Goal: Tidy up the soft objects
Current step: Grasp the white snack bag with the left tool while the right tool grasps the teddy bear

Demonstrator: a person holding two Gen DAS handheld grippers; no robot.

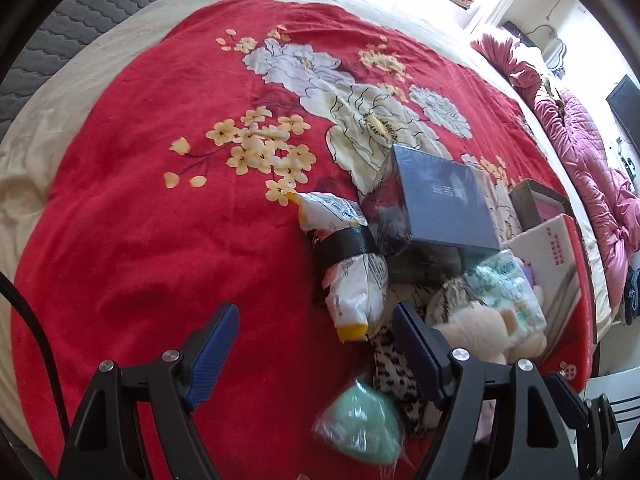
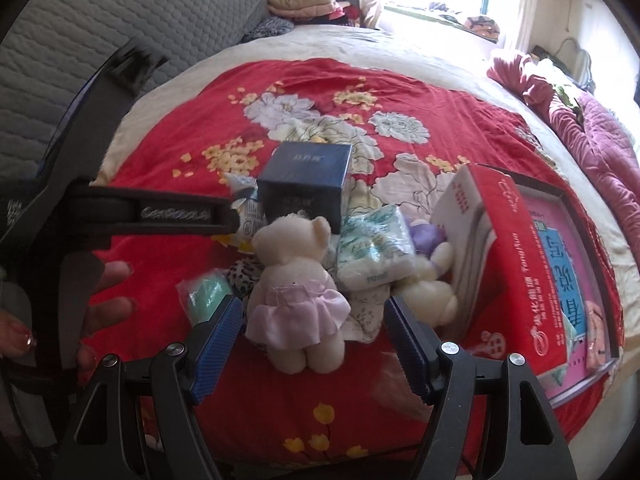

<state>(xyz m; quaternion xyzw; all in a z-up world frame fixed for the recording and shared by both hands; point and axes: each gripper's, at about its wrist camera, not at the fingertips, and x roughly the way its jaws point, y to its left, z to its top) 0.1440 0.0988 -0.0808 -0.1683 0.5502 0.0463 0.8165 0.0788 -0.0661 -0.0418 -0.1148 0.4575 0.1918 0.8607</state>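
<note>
A pile of soft things lies on the red flowered bedspread (image 1: 160, 240). In it are a cream teddy bear in a pink skirt (image 2: 296, 280), a second cream plush (image 2: 428, 292), a tissue pack (image 2: 372, 248), a green packet (image 2: 208, 292), a leopard-print cloth (image 1: 392, 364) and a white-and-yellow snack bag with a black band (image 1: 344, 264). My right gripper (image 2: 314, 340) stands open just above the bear, its blue pads on either side of the bear's legs without touching. My left gripper (image 1: 316, 340) is open over the bedspread, at the pile's left edge near the snack bag and the green packet (image 1: 360, 424).
A dark blue box (image 2: 308, 184) stands behind the pile. A red-and-white carton (image 2: 520, 260) leans at its right. A pink quilt (image 2: 600, 140) lies along the right side. A grey quilted headboard (image 2: 120, 20) is at the left. A hand (image 2: 112, 292) holds the left tool.
</note>
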